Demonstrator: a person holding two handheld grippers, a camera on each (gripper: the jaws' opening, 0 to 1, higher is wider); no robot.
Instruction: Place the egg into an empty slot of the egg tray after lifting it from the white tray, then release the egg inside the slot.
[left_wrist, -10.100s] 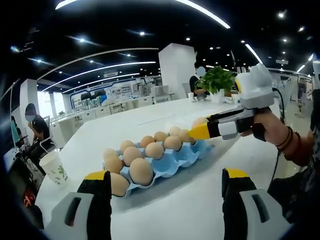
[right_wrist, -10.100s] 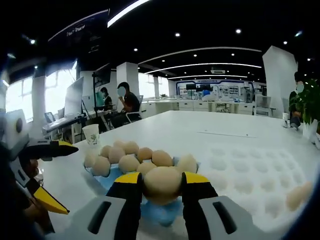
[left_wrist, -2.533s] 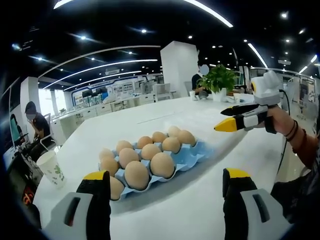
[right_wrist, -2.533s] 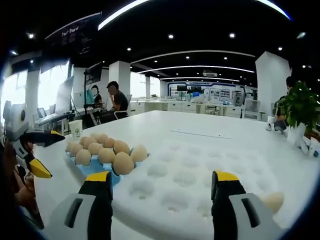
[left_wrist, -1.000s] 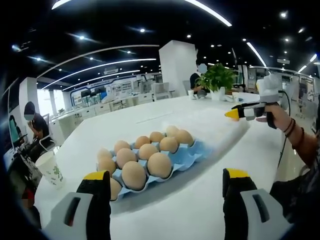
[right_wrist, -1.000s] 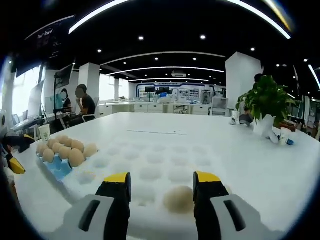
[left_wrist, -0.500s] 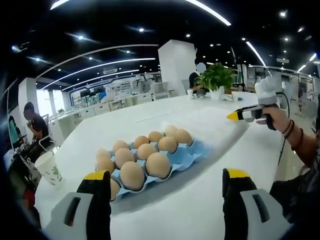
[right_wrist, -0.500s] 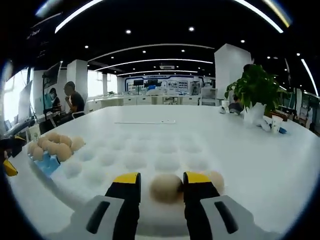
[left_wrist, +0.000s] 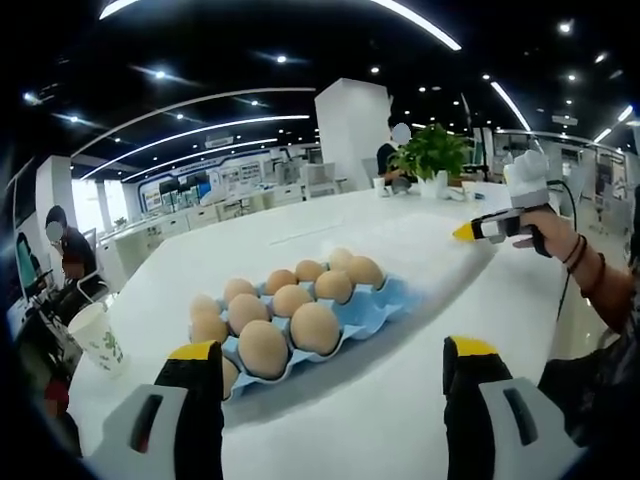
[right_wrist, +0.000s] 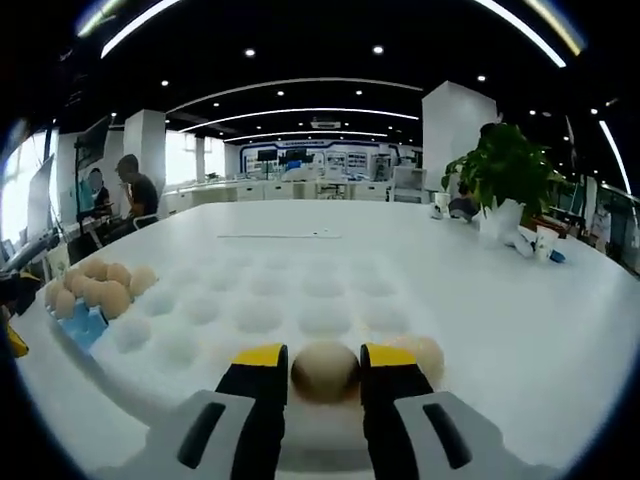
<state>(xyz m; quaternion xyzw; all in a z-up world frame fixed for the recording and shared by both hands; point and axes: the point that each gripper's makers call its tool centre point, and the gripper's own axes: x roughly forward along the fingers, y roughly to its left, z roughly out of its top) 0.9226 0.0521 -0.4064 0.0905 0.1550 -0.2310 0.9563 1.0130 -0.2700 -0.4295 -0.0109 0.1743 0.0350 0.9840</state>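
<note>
in the right gripper view, the right gripper (right_wrist: 324, 372) has its yellow-tipped jaws closed in on an egg (right_wrist: 325, 371), one jaw against each side of it. the egg sits in a dimple at the near edge of the white tray (right_wrist: 290, 300), right at the jaw tips. a second egg (right_wrist: 426, 352) lies just beyond the right-hand jaw, in the neighbouring dimple. the white tray's rows of dimples stretch ahead of the jaws. off to the left of the jaws, touching the white tray's edge, is the blue egg tray (right_wrist: 88, 322) with a cluster of brown eggs in it. a potted plant (right_wrist: 503, 172) stands well ahead and to the right.

in the left gripper view, the left gripper (left_wrist: 325, 365) has its jaws spread wide with nothing between them. the egg tray (left_wrist: 372, 312) lies just ahead of them, nearer the left jaw, with eggs in most slots and bare blue slots at its right-hand side. far ahead to the right, a hand (left_wrist: 545, 232) holds the right gripper (left_wrist: 472, 231) over the white tray (left_wrist: 430, 257). a paper cup (left_wrist: 102, 338) stands to the left of the left jaw.
</note>
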